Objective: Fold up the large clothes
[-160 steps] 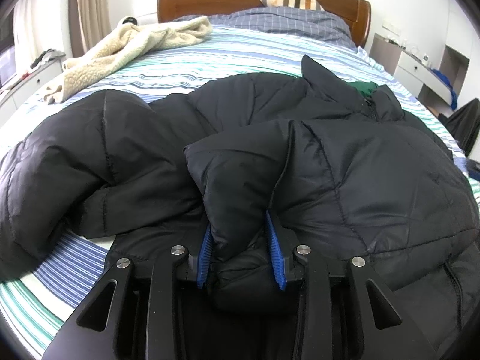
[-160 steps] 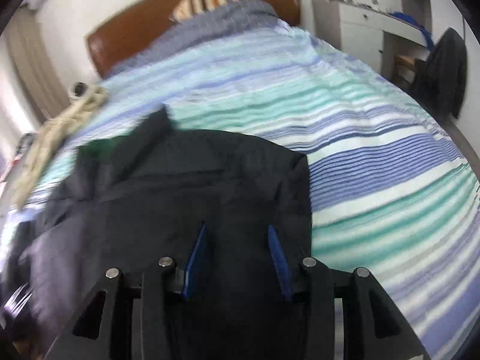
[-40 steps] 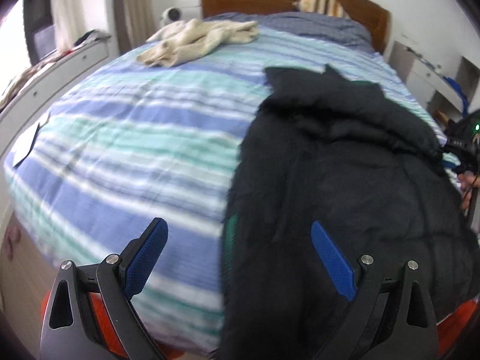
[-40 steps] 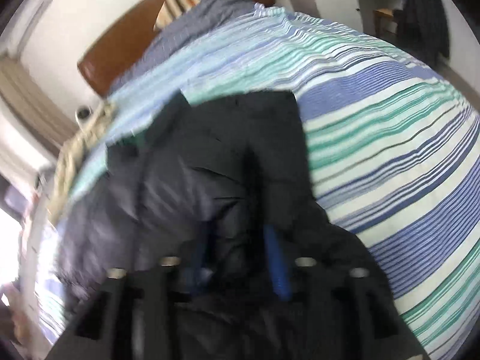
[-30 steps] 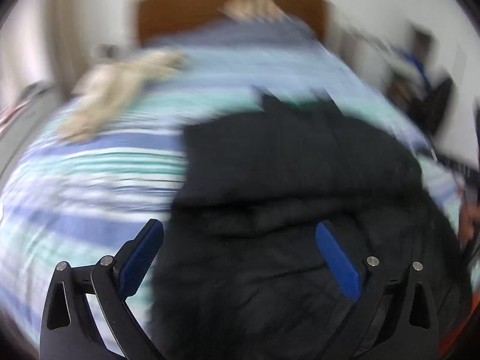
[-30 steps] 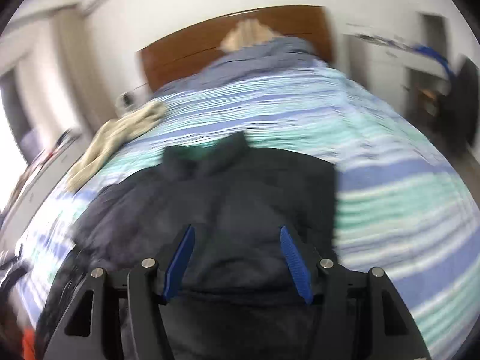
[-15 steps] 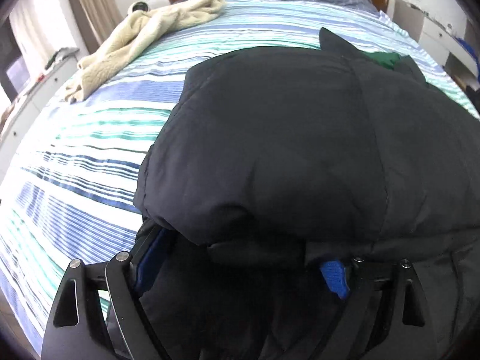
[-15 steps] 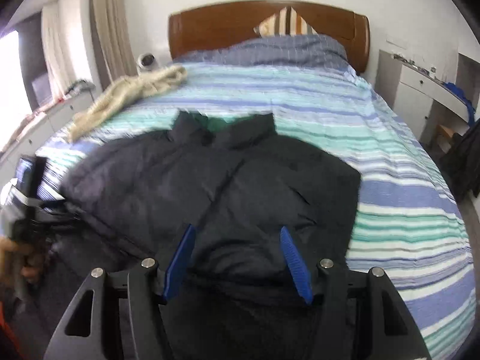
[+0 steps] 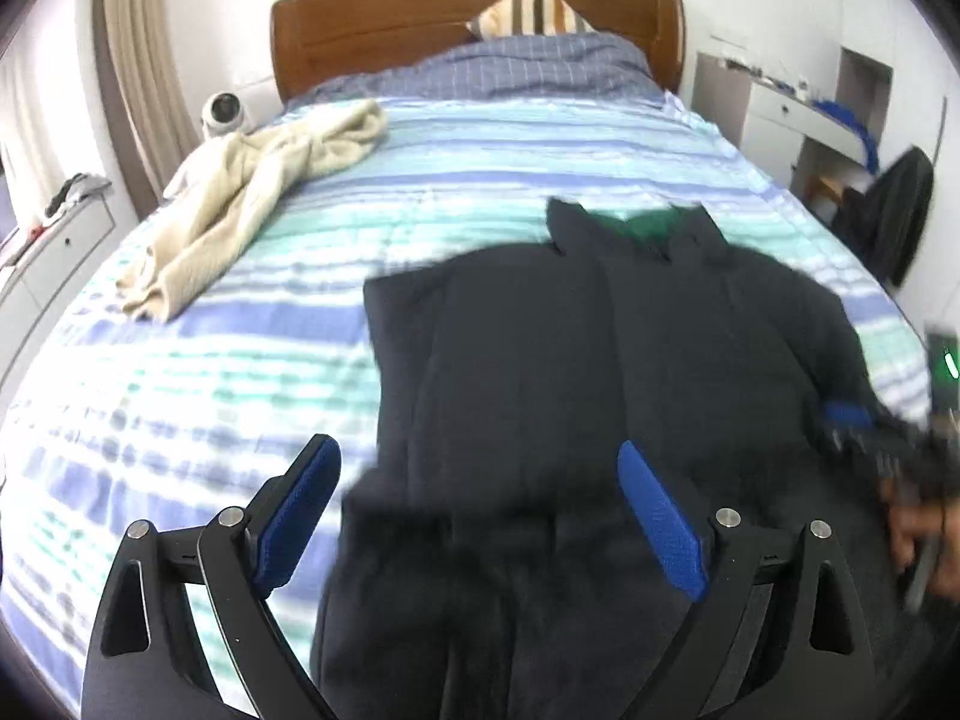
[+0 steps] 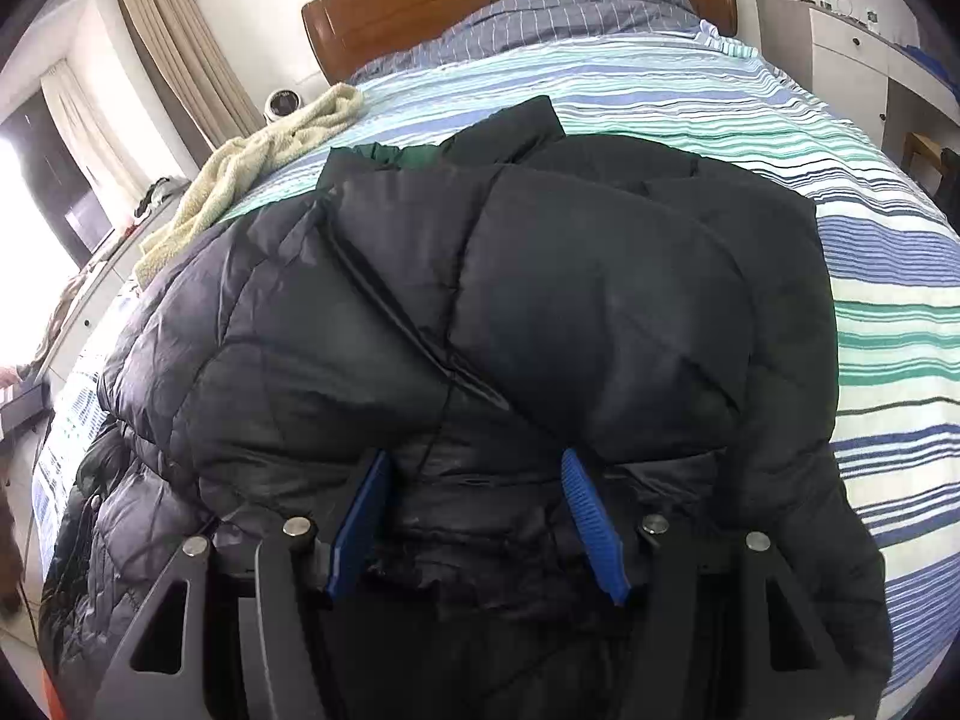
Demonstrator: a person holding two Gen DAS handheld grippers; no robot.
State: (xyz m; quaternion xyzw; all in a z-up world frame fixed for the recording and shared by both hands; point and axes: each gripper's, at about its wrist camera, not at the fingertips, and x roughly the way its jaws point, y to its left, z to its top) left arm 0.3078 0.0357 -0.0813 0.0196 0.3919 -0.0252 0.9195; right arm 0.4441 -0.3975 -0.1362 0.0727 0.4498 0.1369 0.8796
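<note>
The big black puffy jacket point(image 9: 600, 360) lies on the striped bed point(image 9: 210, 360), collar end pointing at the wood headboard point(image 9: 420, 12). L claw point(image 9: 480, 492) hangs over the near end of it w/ its blue pads point(image 9: 297, 510) far apart & opening wider; the jacket sits under the gap & the R-hand pad, not pinched, and the L-hand pad is over bare sheet. R claw point(image 10: 474, 480) has its pads about halfway apart, & a fat fold of the jacket point(image 10: 480, 300) bulges betw. them, touching both, so it looks clamped on the jacket. Only the L cam shows the other claw, w/ a blurry hand point(image 9: 918, 534), off to its R at the jacket's edge. Only the R cam shows the quilt lines & shiny cloth up close. A cream fuzzy blanket point(image 9: 240, 204) lies far ahead & to the L of both claws.
</note>
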